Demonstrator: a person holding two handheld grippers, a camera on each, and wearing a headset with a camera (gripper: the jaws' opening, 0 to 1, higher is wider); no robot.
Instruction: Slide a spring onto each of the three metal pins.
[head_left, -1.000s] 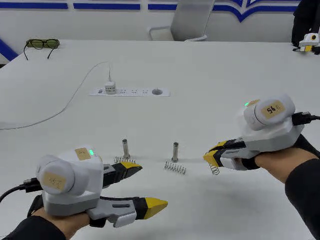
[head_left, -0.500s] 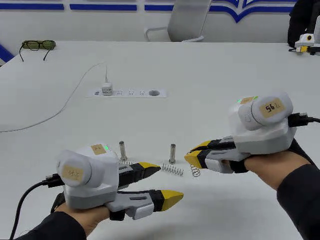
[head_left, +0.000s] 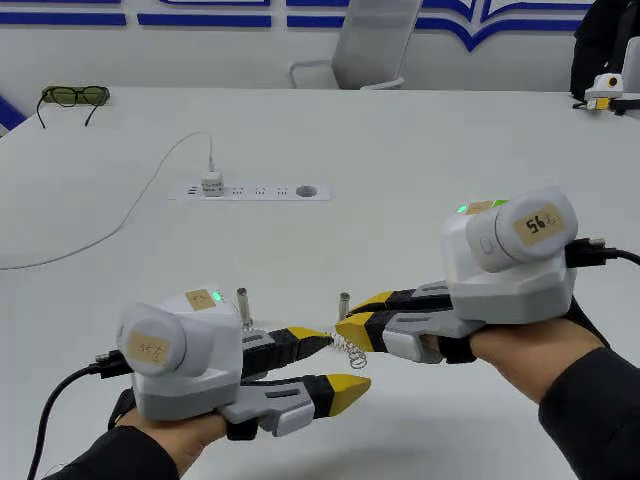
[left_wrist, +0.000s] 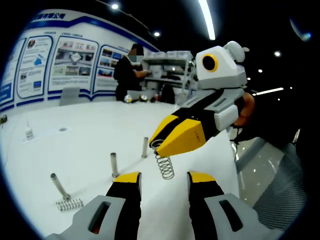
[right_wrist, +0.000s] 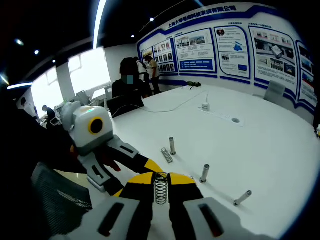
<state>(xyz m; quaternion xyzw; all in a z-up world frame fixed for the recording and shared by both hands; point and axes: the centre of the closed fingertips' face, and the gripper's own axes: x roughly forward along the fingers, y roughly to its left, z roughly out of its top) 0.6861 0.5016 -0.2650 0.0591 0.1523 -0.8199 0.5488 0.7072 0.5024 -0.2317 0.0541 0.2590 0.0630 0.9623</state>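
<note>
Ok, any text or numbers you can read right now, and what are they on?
"56": handwritten on the tan sticker on the right gripper.
Two tan stickers on the left gripper: marks too blurred to read.
Wall posters in the right gripper view: headings and print too small to read.

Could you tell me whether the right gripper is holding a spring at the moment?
Yes, the right gripper is shut on a spring, pinched between its jaws.
</note>
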